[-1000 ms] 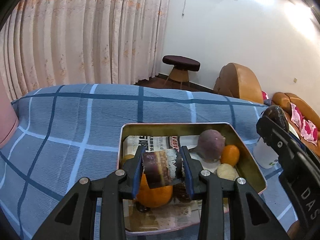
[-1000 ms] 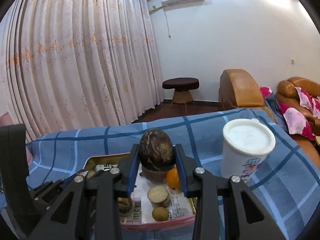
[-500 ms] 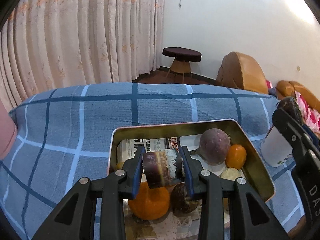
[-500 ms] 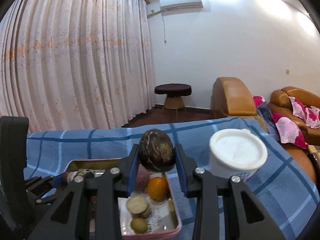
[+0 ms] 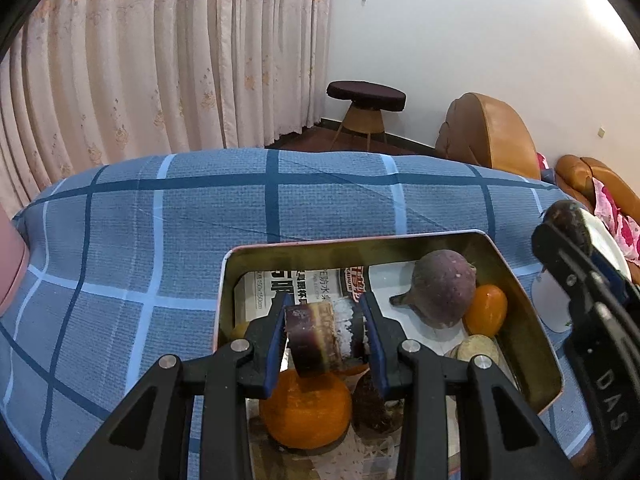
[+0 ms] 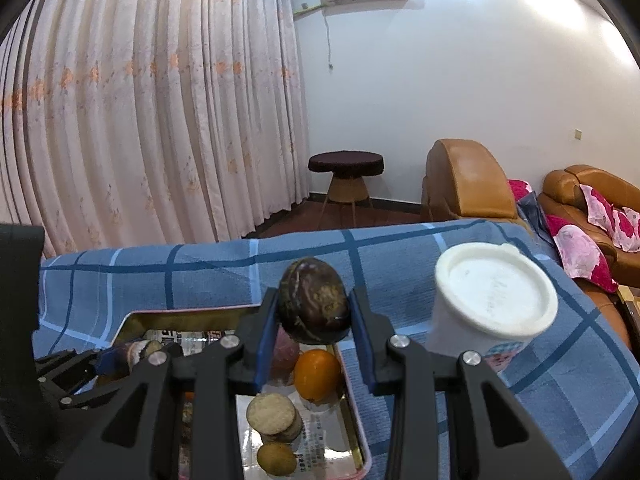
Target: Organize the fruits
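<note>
My left gripper (image 5: pixel 325 322) is shut on a short dark purple sugarcane piece (image 5: pixel 316 338), held above the metal tray (image 5: pixel 516 292). The tray is lined with newspaper and holds a large orange (image 5: pixel 306 412), a purple round fruit (image 5: pixel 444 286), a small orange fruit (image 5: pixel 485 309) and a dark fruit (image 5: pixel 370 404). My right gripper (image 6: pixel 313 300) is shut on a dark brown passion fruit (image 6: pixel 314 300), held over the tray's far right end (image 6: pixel 188 314). Below it lie a small orange fruit (image 6: pixel 316 374), a cut pale slice (image 6: pixel 272 414) and a small yellowish fruit (image 6: pixel 276 458). The right gripper also shows at the right edge (image 5: pixel 568 232).
A white lidded cup (image 6: pixel 492 304) stands on the blue checked cloth (image 5: pixel 160 220) just right of the tray. A pink object (image 5: pixel 10 264) sits at the left edge. Beyond the table are curtains, a round stool (image 6: pixel 346 170) and brown sofas (image 6: pixel 468 176).
Both grippers have shifted sideways with their fruit still held. The tray now appears further right in the left wrist view and further left in the right wrist view.
</note>
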